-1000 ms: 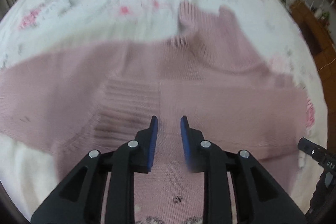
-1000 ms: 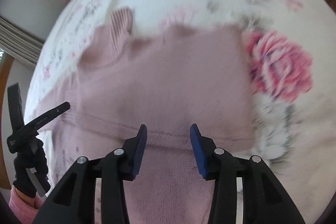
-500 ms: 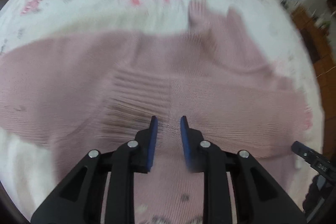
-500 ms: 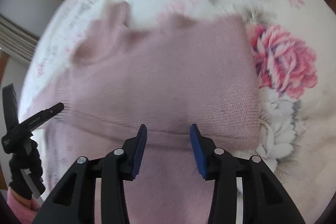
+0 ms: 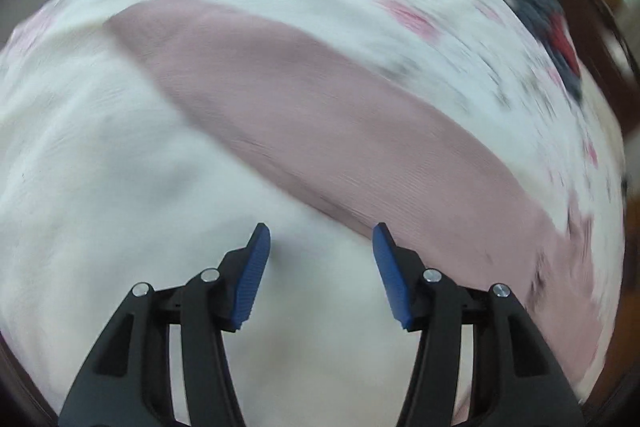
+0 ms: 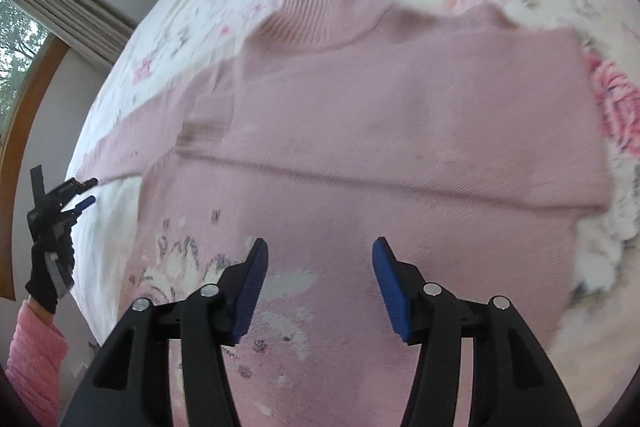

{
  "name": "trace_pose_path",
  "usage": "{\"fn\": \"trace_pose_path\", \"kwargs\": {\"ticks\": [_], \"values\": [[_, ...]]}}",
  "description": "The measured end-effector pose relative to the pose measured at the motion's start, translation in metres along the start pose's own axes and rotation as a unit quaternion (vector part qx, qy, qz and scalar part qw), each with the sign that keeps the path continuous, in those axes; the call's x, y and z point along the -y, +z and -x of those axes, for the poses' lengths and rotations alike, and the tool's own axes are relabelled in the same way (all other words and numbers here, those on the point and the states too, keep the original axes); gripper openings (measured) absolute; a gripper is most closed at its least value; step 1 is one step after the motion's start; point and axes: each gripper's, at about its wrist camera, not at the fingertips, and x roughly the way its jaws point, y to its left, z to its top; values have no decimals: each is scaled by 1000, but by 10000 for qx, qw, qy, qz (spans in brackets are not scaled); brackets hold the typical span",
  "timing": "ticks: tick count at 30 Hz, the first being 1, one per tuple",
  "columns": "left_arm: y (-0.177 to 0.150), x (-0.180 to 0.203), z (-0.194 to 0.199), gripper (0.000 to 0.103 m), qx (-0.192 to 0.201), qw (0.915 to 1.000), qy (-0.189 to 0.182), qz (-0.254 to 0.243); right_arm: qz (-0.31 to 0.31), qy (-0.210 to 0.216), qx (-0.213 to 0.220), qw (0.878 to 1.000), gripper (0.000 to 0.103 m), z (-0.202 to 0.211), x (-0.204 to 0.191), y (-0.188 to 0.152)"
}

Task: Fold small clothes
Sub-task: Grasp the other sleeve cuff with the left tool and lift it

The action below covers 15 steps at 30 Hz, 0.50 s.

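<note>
Two grippers, both with jaws spread wide and nothing between the blue pads. Left gripper (image 5: pixel 318 239) hovers over bare white bedspread (image 5: pixel 100 167); just past its right fingertip, one long sleeve (image 5: pixel 320 107) of the pink sweater (image 6: pixel 400 131) runs diagonally from upper left to lower right, lying flat on the cloth. Right gripper (image 6: pixel 316 255) hangs over the sweater's lower body, above a pale floral knit pattern (image 6: pixel 180 263). Beyond it, the other sleeve is folded across the chest, its edge forming a straight horizontal line. Ribbed turtleneck collar (image 6: pixel 308 15) lies at the far end, tilted left. In the right wrist view the left gripper appears at far left, held by a black-gloved hand (image 6: pixel 50 267) with a pink cuff (image 6: pixel 32 355). Dark clothes (image 5: pixel 536 11) piled at the bed's far edge; no containers in sight. Left view heavily motion-blurred.
</note>
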Motion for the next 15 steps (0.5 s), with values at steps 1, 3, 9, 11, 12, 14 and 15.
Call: {"fn": "trace_pose_path", "kwargs": {"ticks": [1, 3, 9, 11, 12, 14, 15], "values": [[6, -12, -2, 52, 19, 9998, -74, 208, 49, -73, -27, 10000, 55, -5, -4, -2], [17, -36, -6, 52, 100, 9972, -351, 654, 100, -145, -51, 9998, 55, -11, -6, -4], [47, -53, -23, 50, 334, 9893, -802, 1168, -33, -230, -161, 9996, 55, -24, 3, -4], [56, -54, -29, 50, 375, 9856, -937, 1354, -64, -229, -171, 9996, 55, -28, 6, -5], [58, -55, -30, 45, 413, 9844, -965, 1412, -63, -240, -175, 9995, 55, -29, 6, -6], [66, -57, -32, 26, 452, 9841, -950, 1429, -39, -272, -175, 9995, 55, -29, 7, -7], [68, -59, -33, 14, 452, 9840, -942, 1441, -16, -295, -181, 9994, 55, -29, 7, -7]]}}
